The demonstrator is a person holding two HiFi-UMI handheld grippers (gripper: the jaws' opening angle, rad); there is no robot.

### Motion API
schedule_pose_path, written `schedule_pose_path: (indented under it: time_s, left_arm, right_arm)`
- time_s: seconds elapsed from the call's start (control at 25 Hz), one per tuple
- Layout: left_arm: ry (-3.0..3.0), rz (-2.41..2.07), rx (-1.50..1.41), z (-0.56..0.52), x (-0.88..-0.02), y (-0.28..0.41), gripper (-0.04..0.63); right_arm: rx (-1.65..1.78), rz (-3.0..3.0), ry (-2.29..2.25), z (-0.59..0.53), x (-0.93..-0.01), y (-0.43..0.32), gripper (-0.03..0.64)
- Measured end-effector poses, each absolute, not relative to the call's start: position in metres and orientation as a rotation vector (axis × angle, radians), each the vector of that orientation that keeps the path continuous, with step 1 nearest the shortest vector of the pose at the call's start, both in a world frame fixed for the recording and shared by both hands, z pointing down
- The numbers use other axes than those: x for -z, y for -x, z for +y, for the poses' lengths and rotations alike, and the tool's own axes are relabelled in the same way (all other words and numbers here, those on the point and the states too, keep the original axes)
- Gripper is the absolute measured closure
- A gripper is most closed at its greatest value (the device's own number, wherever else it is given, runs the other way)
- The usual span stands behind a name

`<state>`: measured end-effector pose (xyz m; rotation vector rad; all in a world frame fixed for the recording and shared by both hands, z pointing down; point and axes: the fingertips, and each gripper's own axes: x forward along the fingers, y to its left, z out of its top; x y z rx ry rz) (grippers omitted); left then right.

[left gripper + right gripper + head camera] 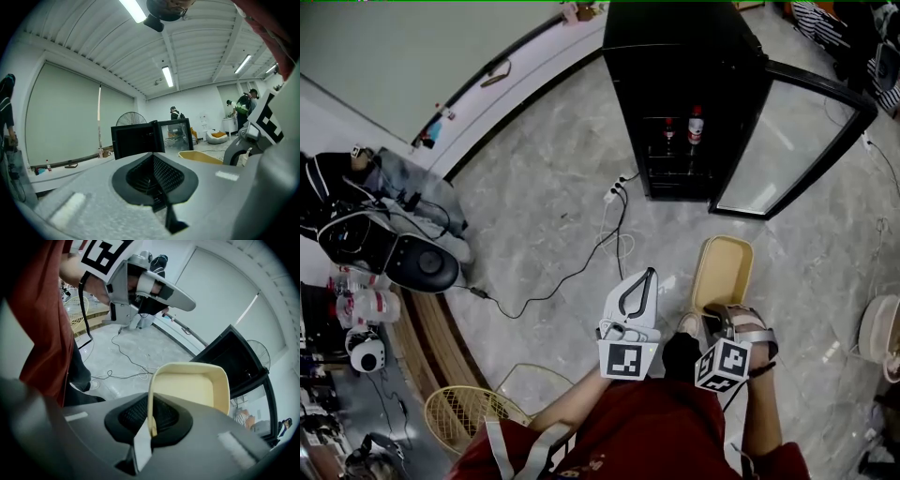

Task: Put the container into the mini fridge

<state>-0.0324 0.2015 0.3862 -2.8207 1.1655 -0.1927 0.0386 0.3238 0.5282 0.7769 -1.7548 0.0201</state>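
The black mini fridge [684,94] stands at the top of the head view with its glass door [787,141] swung open to the right and two bottles [696,127] on a shelf. A cream rectangular container [722,272] hangs above the floor in front of it. My right gripper [719,319] is shut on the container's near rim. The right gripper view shows that rim [151,413] pinched between the jaws of the right gripper [151,427], with the fridge [229,357] beyond. My left gripper [649,274] hangs beside it, shut and empty; the left gripper [157,180] faces the fridge [136,138].
A power strip and cables [614,192] trail across the marble floor left of the fridge. A wicker basket [469,412] sits near my left leg, and dark equipment [412,258] lies on a bench at the left. People [174,112] stand far behind the fridge.
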Motion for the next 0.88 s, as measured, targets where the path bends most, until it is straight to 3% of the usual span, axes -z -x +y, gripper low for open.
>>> schedule_pose_path:
  time_s: [0.44, 0.88]
  left_arm:
    - [2.751, 1.247, 0.214, 0.155, -0.375, -0.046, 0.591]
    - [2.731, 1.338, 0.208, 0.119, -0.383, -0.055, 0.591]
  right_arm:
    - [0.032, -1.787, -0.751, 0.270, -0.529, -0.127, 0.603]
    - [0.065, -1.789, -0.709, 0.224, -0.531, -0.148, 0.603]
